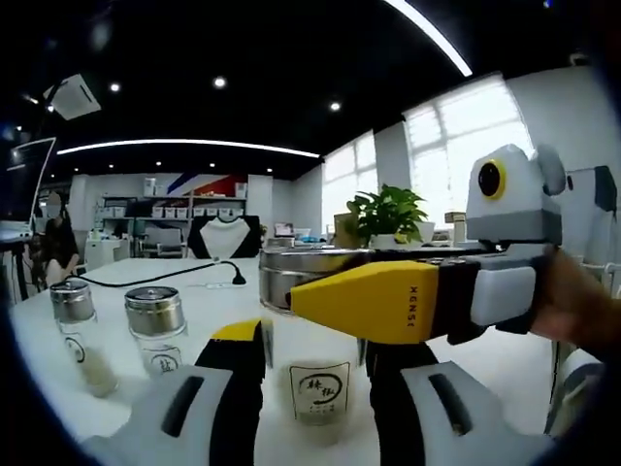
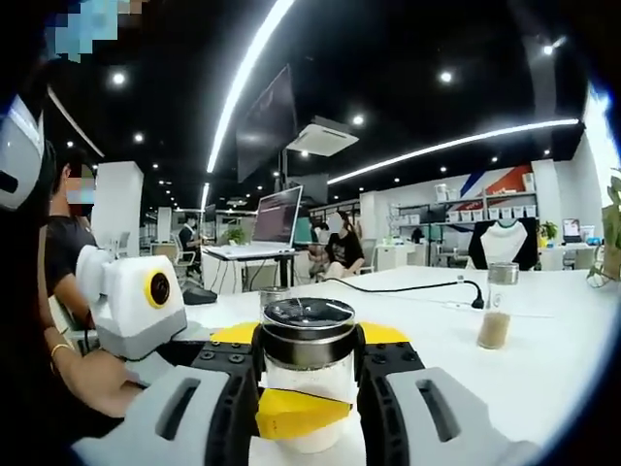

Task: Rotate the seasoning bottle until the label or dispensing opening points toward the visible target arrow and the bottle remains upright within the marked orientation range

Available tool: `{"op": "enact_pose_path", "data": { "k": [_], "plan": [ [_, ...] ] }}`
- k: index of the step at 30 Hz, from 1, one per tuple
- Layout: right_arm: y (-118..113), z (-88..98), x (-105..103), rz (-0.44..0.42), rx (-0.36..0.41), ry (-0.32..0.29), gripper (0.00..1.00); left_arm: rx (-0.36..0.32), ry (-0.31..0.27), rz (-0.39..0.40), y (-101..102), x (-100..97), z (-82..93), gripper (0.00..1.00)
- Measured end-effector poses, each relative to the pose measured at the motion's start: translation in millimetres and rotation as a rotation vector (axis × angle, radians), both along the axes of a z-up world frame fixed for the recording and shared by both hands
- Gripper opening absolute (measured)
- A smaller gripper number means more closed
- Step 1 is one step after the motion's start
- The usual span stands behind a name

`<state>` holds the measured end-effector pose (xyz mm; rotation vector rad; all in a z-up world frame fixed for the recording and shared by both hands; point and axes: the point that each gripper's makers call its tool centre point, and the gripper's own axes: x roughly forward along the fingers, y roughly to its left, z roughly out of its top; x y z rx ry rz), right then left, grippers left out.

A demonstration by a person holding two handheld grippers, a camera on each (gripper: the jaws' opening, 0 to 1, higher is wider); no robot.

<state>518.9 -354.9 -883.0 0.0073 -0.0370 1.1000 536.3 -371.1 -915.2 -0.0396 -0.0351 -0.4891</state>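
Both grippers, left gripper (image 1: 312, 374) and right gripper (image 2: 309, 374), have their jaws clamped on one upright seasoning bottle (image 2: 309, 374) on the white worktop (image 2: 543, 369). Two more bottles (image 1: 155, 328) stand near.

Seasoning bottle (image 1: 318, 383) between left gripper (image 1: 312, 388) fingers, right gripper (image 1: 335, 303) at its lid, 2 shakers (image 1: 155, 325) leftward

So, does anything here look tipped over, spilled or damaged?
Nothing stands out. The seasoning bottle stands upright between both grippers' jaws, lid on. The other jars and the far bottle also stand upright on the white table, no spill.
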Motion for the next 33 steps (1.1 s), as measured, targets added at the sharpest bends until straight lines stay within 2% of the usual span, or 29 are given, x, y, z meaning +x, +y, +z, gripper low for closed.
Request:
{"op": "enact_pose_path", "data": {
  "k": [3, 10, 19, 25, 33],
  "plan": [
    [2.3, 0.0, -0.1, 0.031, 0.008, -0.004, 0.35, -0.005, 0.014, -0.006, 1.9, -0.1, -0.8, 0.43],
    [10.7, 1.5, 1.5, 0.08, 0.013, -0.008, 0.35, 0.038, 0.025, -0.012, 9.3, -2.0, -1.6, 0.41],
    [15.2, 5.4, 13.3, 0.101, 0.036, 0.001, 0.35, 0.039, 0.034, -0.008, 21.5, -3.6, -1.3, 0.38],
    [10.0, 12.9, 34.0, 0.084, 0.038, -0.017, 0.35, 0.055, 0.03, -0.001, 27.5, -4.8, -1.7, 0.31],
    [10.7, 18.7, 50.6, 0.079, 0.053, -0.02, 0.35, 0.099, 0.041, -0.034, 27.9, -10.0, -7.5, 0.32]
  ]
}}
